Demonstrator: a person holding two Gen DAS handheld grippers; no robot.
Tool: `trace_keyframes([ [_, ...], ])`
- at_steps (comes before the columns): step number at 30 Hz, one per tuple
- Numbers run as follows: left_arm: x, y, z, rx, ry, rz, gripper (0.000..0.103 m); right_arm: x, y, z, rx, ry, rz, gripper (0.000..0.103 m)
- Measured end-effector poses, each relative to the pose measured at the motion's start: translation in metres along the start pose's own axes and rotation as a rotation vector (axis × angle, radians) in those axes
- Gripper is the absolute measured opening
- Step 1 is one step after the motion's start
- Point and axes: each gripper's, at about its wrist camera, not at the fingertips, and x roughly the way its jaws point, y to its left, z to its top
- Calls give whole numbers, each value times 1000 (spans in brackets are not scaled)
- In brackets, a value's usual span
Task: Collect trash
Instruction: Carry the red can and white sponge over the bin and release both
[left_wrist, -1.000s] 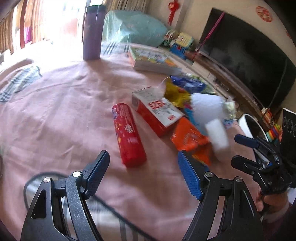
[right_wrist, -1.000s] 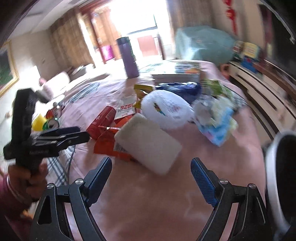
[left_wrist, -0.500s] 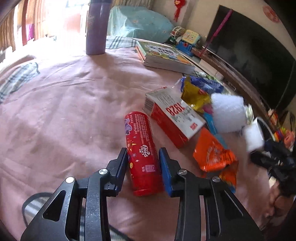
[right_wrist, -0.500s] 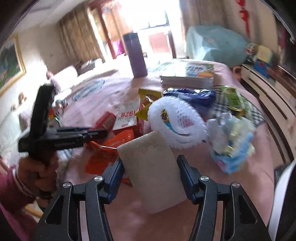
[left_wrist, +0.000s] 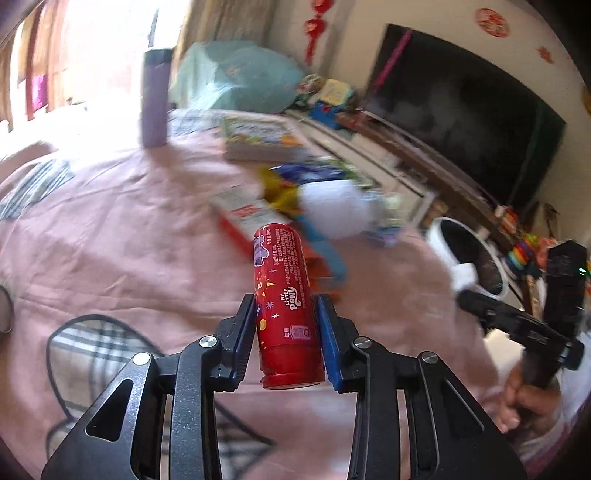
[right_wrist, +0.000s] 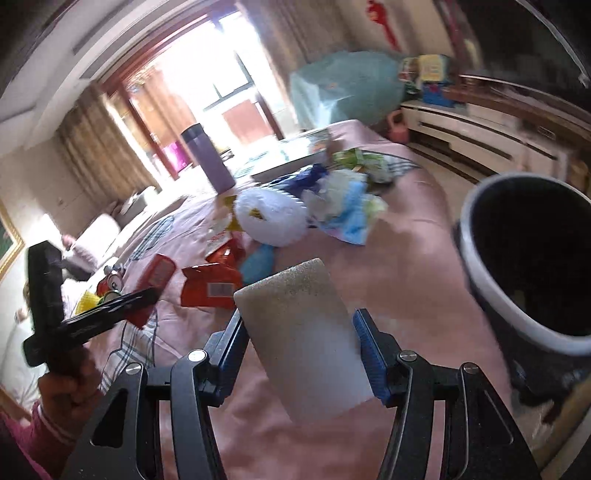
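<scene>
Jaws of both grippers are clamped on trash, each piece lifted clear of the pink tablecloth (left_wrist: 110, 236).

Left gripper (left_wrist: 286, 328) pinches the lower half of a red cylindrical snack tube (left_wrist: 284, 295) between its blue pads, the tube standing nearly upright. Right gripper (right_wrist: 301, 354) stands about half open, squeezing a pale rectangular foam block (right_wrist: 303, 332) by its long sides, close to a dark round bin with a white rim (right_wrist: 524, 258) at the table's right edge. More wrappers, a white foam net (right_wrist: 271, 218) and a red carton (left_wrist: 240, 218) lie heaped mid-table; a purple tumbler (left_wrist: 155, 96) stands beyond.
</scene>
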Motion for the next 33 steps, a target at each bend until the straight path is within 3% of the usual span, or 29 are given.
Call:
trace_keyframes([
  [15, 33, -122, 8, 204, 36, -189, 31, -72, -71, 2, 176, -141, -147, 58],
  [33, 86, -211, 43, 310, 66, -294, 31, -83, -141, 41, 252, -171, -281, 59],
])
